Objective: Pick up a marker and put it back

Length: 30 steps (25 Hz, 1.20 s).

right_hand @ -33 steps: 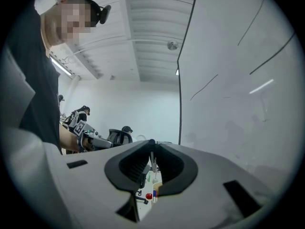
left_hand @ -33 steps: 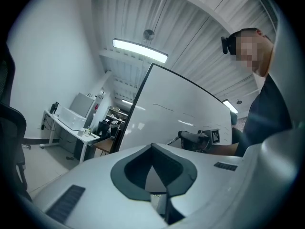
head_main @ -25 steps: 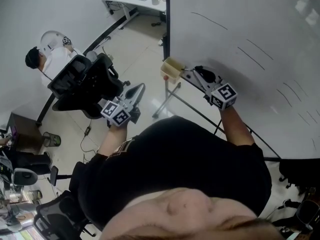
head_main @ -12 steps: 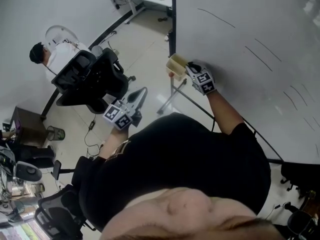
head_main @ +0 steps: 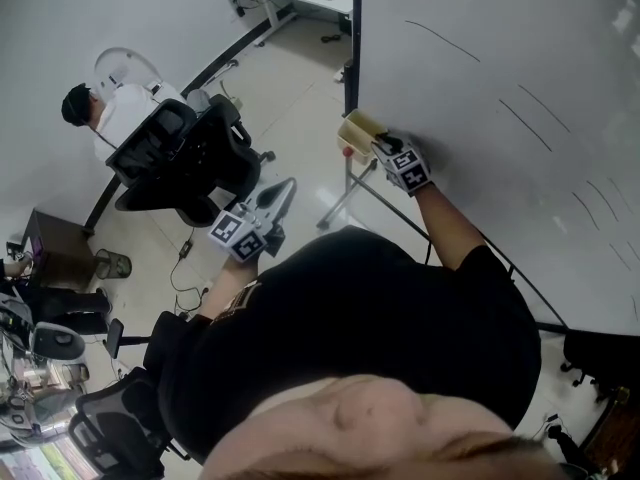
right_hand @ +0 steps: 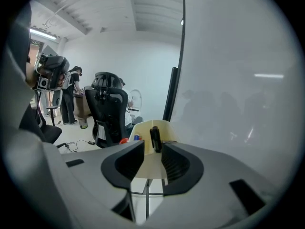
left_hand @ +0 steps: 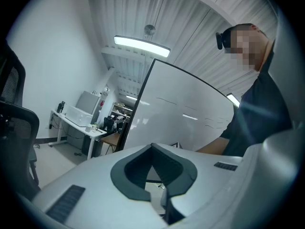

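- Black marker stands upright in a cream holder at the edge of the whiteboard. Red and blue caps sit low in the same holder.
- Right gripper is up against the holder with its jaws opening. The marker stands between the tips, closer to the right-hand pad in the right gripper view. Neither pad presses on it.
- From the head view, this gripper reaches out from the person's raised right arm to the holder.
- Left gripper hangs well apart from the board, over the floor, near a black office chair. Its jaws meet at the tips with nothing between them.
- Another person sits beyond the chair.
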{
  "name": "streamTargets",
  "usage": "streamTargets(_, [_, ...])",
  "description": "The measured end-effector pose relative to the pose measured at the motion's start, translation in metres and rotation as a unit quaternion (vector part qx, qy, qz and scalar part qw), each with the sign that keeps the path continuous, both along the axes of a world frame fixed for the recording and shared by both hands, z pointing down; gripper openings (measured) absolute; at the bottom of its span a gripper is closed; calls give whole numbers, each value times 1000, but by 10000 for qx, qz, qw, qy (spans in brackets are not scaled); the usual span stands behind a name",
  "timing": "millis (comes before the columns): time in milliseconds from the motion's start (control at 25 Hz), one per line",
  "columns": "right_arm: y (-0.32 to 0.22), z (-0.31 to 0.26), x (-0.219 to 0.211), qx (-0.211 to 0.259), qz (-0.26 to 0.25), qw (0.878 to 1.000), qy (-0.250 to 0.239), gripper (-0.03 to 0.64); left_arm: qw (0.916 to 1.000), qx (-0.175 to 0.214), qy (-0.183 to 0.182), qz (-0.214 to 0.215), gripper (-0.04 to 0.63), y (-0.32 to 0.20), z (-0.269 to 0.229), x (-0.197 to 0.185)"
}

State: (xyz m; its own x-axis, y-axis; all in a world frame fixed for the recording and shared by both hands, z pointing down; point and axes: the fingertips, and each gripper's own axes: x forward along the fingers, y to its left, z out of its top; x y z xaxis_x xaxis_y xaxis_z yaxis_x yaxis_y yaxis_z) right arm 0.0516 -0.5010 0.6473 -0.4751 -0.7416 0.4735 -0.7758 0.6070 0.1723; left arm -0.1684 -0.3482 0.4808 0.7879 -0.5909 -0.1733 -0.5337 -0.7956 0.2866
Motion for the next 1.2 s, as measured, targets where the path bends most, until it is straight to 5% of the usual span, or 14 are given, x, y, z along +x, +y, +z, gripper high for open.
streamTargets(240, [3,-8,1,87,-17,10000,33,120,9999,12,28,109,-6,-6,0,4])
streamTargets(840, [114,-87,43,848,957,9817,-1415,111,9965,-37,-257,788,-6,8,2,-26])
streamTargets(1200, [256,-159,52,1201,-6,9638,-2378,8,9976,104,-83,681,-6,107,3,32])
